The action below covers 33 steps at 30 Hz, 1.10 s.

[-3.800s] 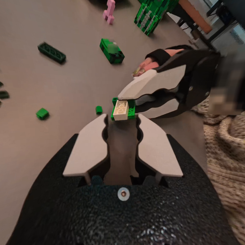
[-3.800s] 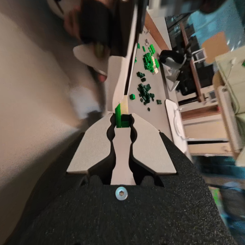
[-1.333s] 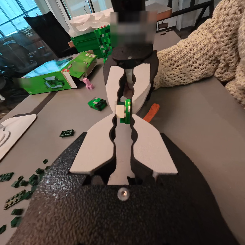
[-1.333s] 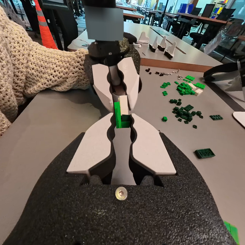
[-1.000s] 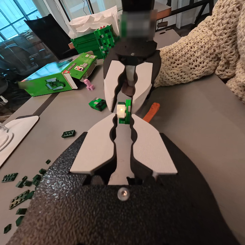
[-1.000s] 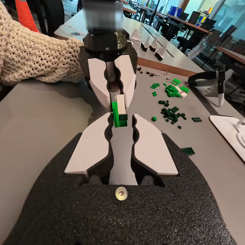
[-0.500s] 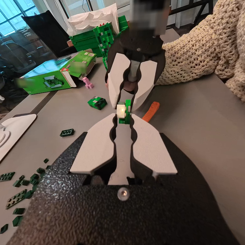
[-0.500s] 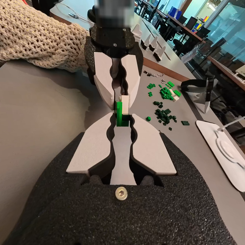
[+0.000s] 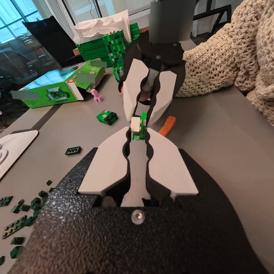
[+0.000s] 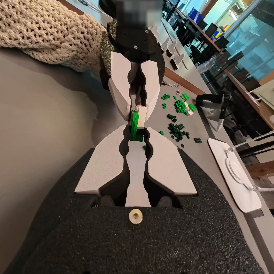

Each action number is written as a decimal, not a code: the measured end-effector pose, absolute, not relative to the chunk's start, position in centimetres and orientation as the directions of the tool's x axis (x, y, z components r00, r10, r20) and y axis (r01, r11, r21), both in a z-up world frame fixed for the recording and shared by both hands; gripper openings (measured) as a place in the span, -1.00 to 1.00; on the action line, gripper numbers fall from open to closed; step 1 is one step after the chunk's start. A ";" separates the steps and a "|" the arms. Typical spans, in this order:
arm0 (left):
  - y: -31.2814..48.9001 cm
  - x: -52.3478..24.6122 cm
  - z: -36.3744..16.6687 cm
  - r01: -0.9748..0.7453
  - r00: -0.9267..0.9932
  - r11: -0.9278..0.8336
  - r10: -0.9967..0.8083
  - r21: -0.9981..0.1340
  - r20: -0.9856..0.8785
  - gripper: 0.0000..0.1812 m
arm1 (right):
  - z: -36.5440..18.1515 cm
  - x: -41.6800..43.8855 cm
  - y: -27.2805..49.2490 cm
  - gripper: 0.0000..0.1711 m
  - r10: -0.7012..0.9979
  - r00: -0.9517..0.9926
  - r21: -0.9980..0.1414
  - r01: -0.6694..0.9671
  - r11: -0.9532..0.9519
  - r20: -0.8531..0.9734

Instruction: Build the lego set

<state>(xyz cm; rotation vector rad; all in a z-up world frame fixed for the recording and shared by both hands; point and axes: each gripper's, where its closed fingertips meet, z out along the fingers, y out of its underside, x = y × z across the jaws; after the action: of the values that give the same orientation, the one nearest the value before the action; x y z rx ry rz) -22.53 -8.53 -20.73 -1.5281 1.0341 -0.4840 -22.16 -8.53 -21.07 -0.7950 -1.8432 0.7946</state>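
A small lego assembly (image 9: 138, 129) of bright green plates with a white brick on one side hangs above the grey table (image 9: 207, 155), held between both grippers, which point at each other tip to tip. My left gripper (image 9: 138, 132) is shut on its near green end. My right gripper (image 9: 140, 120) faces it and grips the far part by the white brick. In the right wrist view the right gripper (image 10: 136, 129) is shut on the green end of the assembly (image 10: 135, 126), and the left gripper (image 10: 137, 114) grips the white-brick end.
A green set box (image 9: 50, 92), a built green figure (image 9: 114, 46), a pink figure (image 9: 96, 95), a small green block (image 9: 107, 117), an orange separator tool (image 9: 167, 126) and a dark green plate (image 9: 73, 150) lie beyond. Loose brick piles (image 10: 182, 106) and a white pad (image 10: 231, 170) lie to the right.
The right gripper, open around the assembly one second ago, has closed on it. Both grippers have tilted a little and stay tip to tip. Earlier the left gripper was open and empty.
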 end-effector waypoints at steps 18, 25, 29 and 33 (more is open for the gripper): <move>-5.8 -23.9 -21.3 -0.086 0.682 -0.307 -0.712 -0.948 0.169 -0.41 | -21.1 -22.8 -5.5 -0.78 0.599 -0.170 -0.544 0.281 0.790 0.782; -5.2 -23.6 -22.1 -0.084 0.717 -0.336 -0.674 -0.938 0.178 -0.51 | -21.1 -23.3 -5.2 -0.79 0.411 -0.144 -0.348 0.330 0.878 0.900; -4.9 -23.7 -22.2 -0.077 0.729 -0.333 -0.662 -0.940 0.175 -0.55 | -21.0 -23.4 -4.8 -0.79 0.335 -0.144 -0.266 0.359 0.894 0.931; -4.6 -23.8 -22.2 -0.081 0.748 -0.321 -0.645 -0.944 0.155 -0.38 | -21.0 -23.5 -4.5 -0.79 0.229 -0.132 -0.163 0.381 0.910 0.964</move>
<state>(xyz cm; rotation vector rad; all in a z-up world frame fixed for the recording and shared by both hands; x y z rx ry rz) -23.84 -4.60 -22.16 -1.8319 0.5636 -0.6309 -23.46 -4.49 -20.97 -0.4656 -1.7199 -0.1390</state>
